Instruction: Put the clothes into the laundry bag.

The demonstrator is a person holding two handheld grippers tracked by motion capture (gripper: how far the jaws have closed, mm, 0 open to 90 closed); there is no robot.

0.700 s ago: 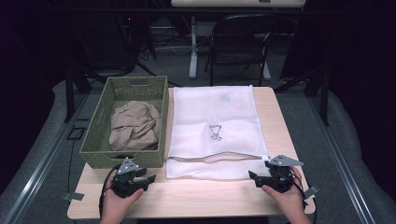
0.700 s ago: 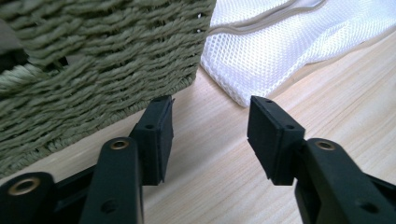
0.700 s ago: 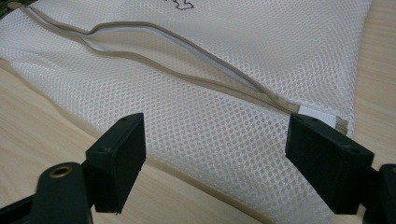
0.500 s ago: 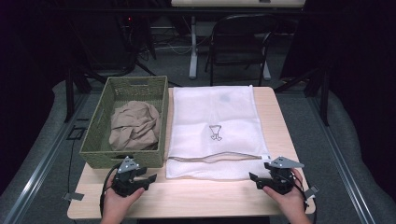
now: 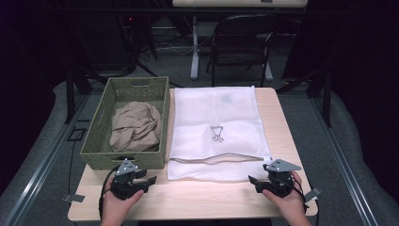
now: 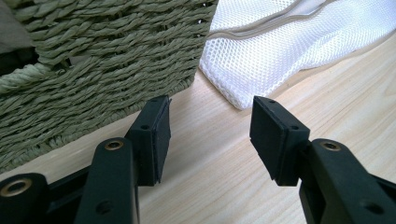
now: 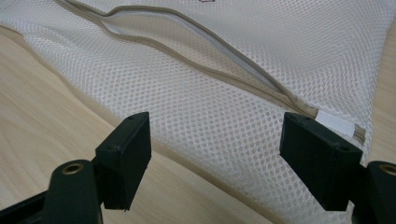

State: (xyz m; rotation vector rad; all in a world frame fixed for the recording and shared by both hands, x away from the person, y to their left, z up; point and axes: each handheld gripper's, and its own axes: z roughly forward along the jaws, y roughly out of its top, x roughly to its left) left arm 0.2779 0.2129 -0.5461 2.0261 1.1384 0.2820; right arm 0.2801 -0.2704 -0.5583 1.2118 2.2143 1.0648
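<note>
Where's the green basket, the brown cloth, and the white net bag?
Green woven basket [image 5: 96, 141]: high view, left wall.
Crumpled brown cloth [image 5: 135, 126]: high view, its middle.
White mesh bag [image 5: 214, 110]: high view, upper flat part.

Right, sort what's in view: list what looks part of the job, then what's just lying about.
Likely part of the job:
white mesh laundry bag, zipper open
beige cloth in the green woven basket
left gripper, open
right gripper, open

Just lying about:
folding chair behind the table
</note>
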